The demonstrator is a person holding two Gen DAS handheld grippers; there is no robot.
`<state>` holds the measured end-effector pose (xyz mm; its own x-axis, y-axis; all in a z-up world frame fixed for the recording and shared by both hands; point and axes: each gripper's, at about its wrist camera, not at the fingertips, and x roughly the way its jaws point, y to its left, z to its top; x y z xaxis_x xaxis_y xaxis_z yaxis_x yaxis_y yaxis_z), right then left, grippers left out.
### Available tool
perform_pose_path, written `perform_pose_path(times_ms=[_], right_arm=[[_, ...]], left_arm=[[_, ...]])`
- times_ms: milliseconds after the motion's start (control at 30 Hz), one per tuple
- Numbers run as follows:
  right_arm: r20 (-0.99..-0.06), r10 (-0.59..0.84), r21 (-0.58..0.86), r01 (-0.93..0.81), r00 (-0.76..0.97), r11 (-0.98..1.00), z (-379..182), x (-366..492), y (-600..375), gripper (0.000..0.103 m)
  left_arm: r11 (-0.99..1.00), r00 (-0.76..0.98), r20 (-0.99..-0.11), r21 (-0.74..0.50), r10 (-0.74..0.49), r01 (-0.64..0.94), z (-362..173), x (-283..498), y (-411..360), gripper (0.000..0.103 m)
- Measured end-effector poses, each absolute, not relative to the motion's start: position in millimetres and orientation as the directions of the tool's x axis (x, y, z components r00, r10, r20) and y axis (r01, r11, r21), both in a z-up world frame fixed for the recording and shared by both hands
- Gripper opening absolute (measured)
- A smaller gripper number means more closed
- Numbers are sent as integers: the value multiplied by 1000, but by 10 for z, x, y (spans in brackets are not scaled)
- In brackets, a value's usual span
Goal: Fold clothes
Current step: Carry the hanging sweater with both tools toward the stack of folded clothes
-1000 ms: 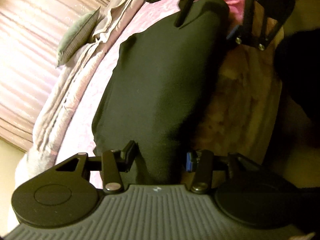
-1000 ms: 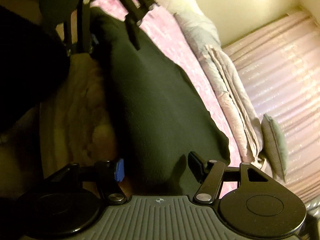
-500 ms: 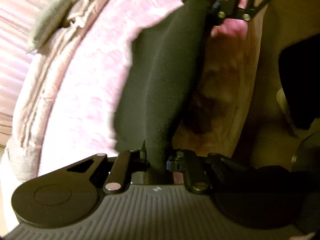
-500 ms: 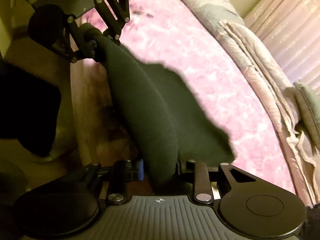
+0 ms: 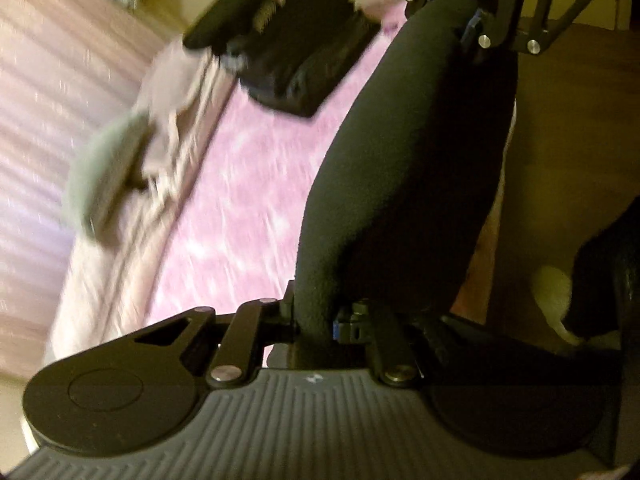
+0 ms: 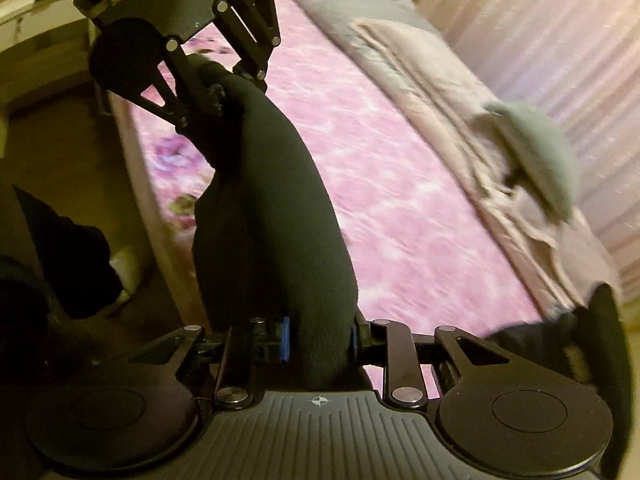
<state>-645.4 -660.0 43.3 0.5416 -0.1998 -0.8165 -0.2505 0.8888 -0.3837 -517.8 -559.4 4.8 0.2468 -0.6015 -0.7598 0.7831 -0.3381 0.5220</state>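
Observation:
A black garment (image 5: 404, 184) hangs in the air, stretched between my two grippers above the pink bed (image 5: 240, 208). My left gripper (image 5: 314, 322) is shut on one end of it, the cloth bunched between the pads. At the top of the left wrist view the right gripper (image 5: 460, 20) grips the other end. In the right wrist view the same black garment (image 6: 276, 208) runs from my right gripper (image 6: 320, 340), shut on it, up to the left gripper (image 6: 224, 88). The garment's lower part hangs out of sight.
A stack of folded dark clothes (image 5: 296, 40) lies on the pink bed cover. A folded beige quilt (image 6: 452, 92) and a grey-green cushion (image 6: 536, 148) lie along the far side by pink curtains (image 6: 560, 32). The bed's near edge (image 6: 140, 168) borders a brown floor (image 6: 60, 152).
Both grippers shut on the black garment's ends and lifted it off the bed. It went from lying flat to hanging bunched between them, well above the cover.

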Motion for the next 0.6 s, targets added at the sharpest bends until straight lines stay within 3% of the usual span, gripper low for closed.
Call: perform_pose_path(times_ms=[367, 600], right_arm=[[-634, -552, -626, 61, 542, 778, 1648, -6682, -7678, 25], [-518, -702, -708, 215, 488, 672, 2302, -6787, -8443, 25]], left_arm=[[-391, 58, -528, 692, -847, 606, 1181, -5118, -7140, 13], [-366, -57, -396, 773, -916, 517, 1846, -5265, -8149, 13]])
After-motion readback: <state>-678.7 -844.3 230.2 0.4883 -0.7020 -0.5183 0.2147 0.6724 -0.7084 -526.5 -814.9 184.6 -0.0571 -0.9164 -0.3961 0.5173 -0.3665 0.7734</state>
